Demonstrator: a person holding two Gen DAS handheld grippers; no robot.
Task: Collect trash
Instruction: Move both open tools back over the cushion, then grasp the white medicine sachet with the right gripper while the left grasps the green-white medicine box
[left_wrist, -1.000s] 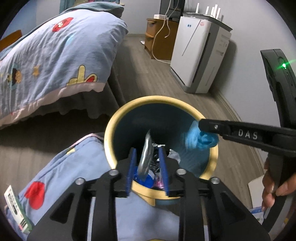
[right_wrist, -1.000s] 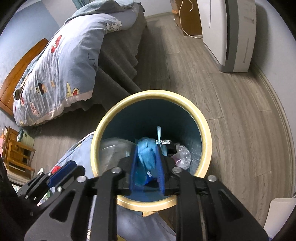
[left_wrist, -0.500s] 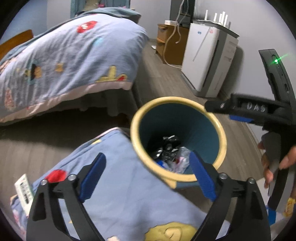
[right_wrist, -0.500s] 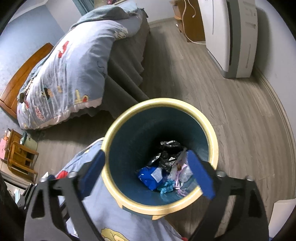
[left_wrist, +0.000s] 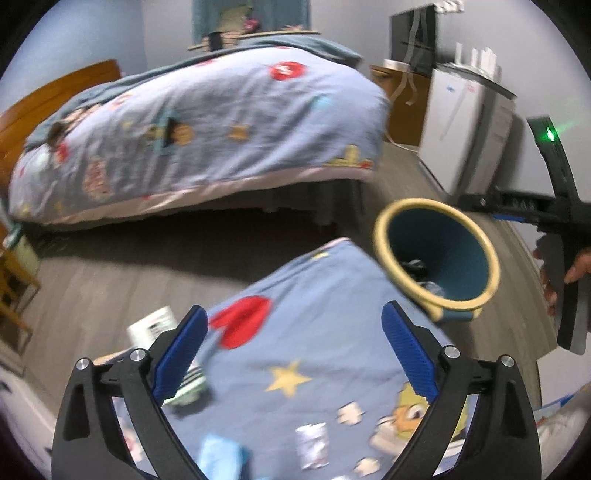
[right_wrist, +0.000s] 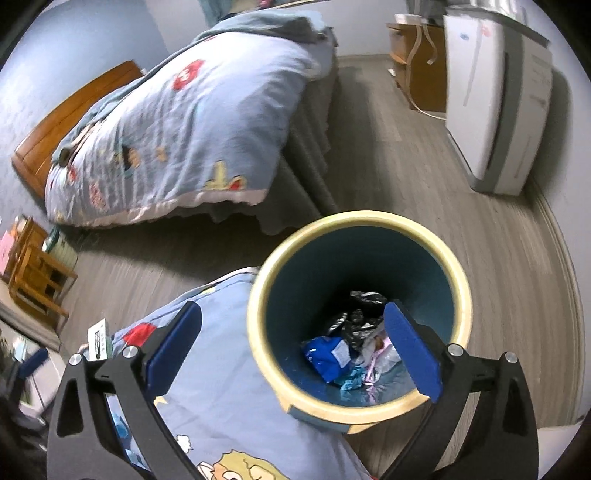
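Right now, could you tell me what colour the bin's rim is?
Pale yellow rim; right wrist view.

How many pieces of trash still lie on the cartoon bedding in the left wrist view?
2: a small silvery wrapper near the bottom centre, and a blue crumpled piece to its left. More may be hidden behind the left gripper.

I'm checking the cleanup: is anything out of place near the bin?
Yes. A silvery wrapper and a blue scrap lie on the cartoon blanket below the open left gripper, outside the bin.
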